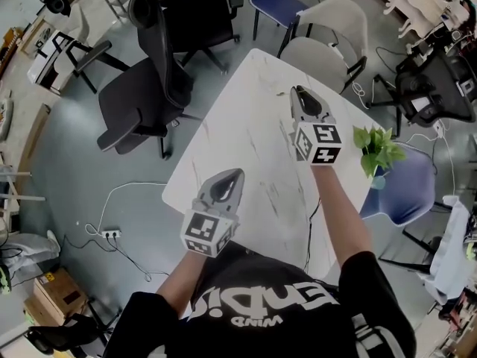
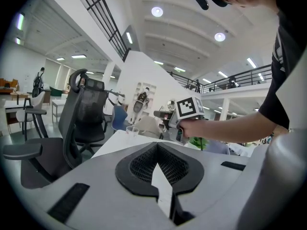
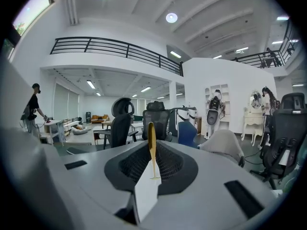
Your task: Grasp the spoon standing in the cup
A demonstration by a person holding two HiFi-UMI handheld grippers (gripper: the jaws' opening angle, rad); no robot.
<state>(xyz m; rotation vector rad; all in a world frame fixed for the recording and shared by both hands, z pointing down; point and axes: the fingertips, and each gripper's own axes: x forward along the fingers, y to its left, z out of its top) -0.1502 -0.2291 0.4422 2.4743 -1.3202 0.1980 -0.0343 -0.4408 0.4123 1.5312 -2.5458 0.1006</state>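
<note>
Your right gripper (image 3: 152,176) clamped on yellow spoon (image 3: 151,145), spoon upright between jaws, above white table (image 1: 246,125). Your left gripper (image 2: 158,164) pressed together, nothing in it, near table's close edge. Clear cup (image 2: 133,130) on table, apart from spoon.

From above, in the head view, the right gripper's (image 1: 298,92) own housing covers its jaws, so whatever they hold is out of sight there. In the right gripper view the spoon (image 3: 151,145) shows only as a thin yellow strip, its lower end lost between the jaws. In the left gripper view the cup (image 2: 132,130) on the table (image 2: 115,145) is too small to tell its contents.
</note>
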